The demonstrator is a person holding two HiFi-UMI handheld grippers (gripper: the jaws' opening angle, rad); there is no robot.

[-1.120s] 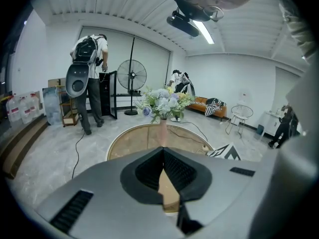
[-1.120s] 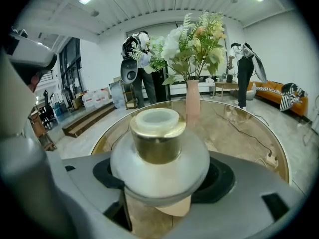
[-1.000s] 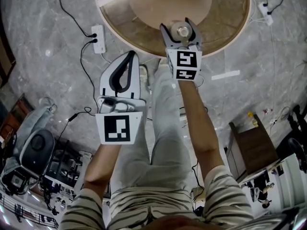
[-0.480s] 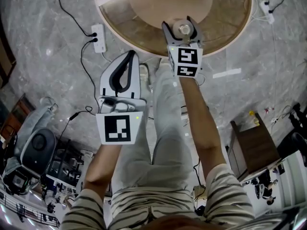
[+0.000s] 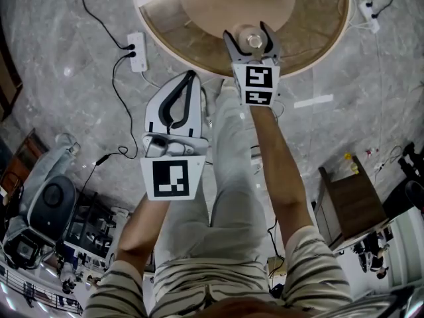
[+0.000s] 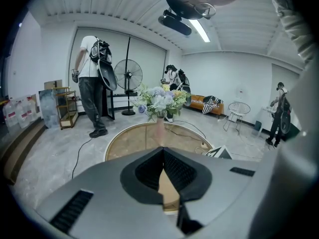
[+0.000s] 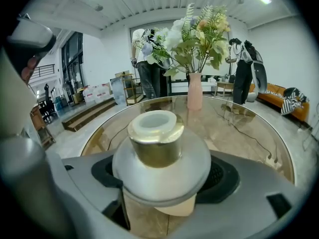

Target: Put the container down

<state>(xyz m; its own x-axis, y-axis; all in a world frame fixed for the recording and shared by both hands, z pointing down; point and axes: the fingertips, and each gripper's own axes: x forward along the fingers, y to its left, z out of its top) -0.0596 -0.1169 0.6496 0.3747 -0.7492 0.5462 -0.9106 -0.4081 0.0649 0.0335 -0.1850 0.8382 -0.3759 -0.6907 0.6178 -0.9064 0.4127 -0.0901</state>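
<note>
The container (image 7: 159, 143) has a grey domed body and a gold neck with a white cap. It stands upright between the jaws of my right gripper (image 5: 250, 30), over the near edge of the round glass table (image 5: 165, 45). Those jaws have just been opening and the container is still between them; the dome hides the pads. In the head view the container (image 5: 254, 42) shows as a small round top between the two dark fingers. My left gripper (image 5: 189, 75) hangs short of the table over the floor, tips together and nothing in it.
A pink vase of flowers (image 7: 194, 91) stands farther in on the table. Power strips (image 5: 134, 53) and cables lie on the grey floor beside the table. A wooden box (image 5: 348, 201) sits at the right. People stand at the far side of the room (image 6: 92, 91).
The left gripper has drifted slightly right and toward the table. The right gripper stays at the table edge, its fingers a touch wider around the container.
</note>
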